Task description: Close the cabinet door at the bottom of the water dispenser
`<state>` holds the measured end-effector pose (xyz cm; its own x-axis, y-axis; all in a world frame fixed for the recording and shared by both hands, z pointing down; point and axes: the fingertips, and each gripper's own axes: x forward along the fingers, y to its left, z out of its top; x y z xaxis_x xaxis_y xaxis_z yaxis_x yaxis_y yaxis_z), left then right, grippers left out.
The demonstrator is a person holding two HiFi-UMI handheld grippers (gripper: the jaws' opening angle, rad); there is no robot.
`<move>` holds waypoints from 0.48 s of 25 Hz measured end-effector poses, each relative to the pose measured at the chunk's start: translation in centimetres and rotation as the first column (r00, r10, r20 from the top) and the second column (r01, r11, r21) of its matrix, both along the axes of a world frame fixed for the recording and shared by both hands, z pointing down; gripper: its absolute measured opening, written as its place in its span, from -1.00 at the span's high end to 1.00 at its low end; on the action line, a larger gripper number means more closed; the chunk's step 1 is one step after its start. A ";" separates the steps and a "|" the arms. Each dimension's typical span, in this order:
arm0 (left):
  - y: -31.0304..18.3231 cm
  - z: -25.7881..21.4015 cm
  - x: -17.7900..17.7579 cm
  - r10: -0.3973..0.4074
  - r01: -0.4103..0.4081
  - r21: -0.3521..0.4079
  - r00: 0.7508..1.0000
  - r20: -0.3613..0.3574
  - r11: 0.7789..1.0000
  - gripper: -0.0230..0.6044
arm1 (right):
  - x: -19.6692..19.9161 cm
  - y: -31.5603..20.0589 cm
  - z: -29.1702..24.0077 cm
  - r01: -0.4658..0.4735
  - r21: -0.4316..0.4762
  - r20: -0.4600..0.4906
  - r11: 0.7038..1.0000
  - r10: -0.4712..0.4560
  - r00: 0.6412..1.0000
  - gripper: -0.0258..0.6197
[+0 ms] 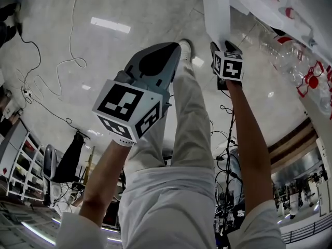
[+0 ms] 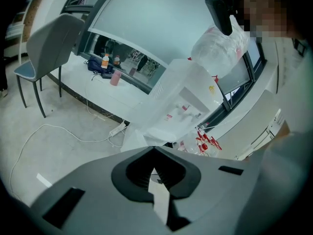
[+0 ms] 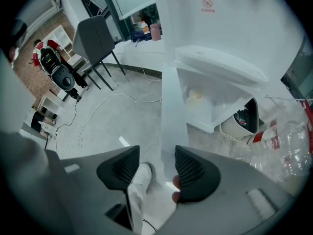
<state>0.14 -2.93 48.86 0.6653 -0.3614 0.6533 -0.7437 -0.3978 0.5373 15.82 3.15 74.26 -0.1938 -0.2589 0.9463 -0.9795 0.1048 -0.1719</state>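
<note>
1. Right gripper view: the cabinet at the foot of the water dispenser stands open. Inside it a pale rounded thing sits at the back left; I cannot tell what it is.
2. Just right of the cabinet a white rounded vessel with a dark face sits on the floor. Beyond it lies a heap of clear plastic bottles with red labels.
3. The cabinet door is plain white and swung wide. It shows edge-on as a narrow upright strip running from the dispenser's front down toward the camera.
4. The right gripper has its jaws spread, and the door's free edge stands between them. That edge lies nearer the right-hand pad; contact cannot be made out.
5. Left gripper view: the left gripper has its jaws pressed together with nothing between them. In the head view it hangs over the person's leg, well apart from the door.
6. Left of the door the pale floor is open. A white cable loops across it, and a grey chair stands farther back by the wall.
7. The person's white shoe stands just below the right gripper, close to the door's lower edge.
</note>
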 end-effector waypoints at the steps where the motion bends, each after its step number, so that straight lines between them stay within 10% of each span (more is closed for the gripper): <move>1: 0.0 0.0 0.1 0.007 -0.007 -0.001 1.000 0.001 1.000 0.92 | 0.3 0.0 0.0 -0.009 0.001 -0.007 1.000 0.009 1.000 0.20; 12: -0.6 0.4 2.3 0.059 -0.059 -0.006 0.998 -0.010 0.998 0.92 | 5.1 -1.0 0.1 -0.115 0.040 -0.087 0.993 0.118 0.989 0.20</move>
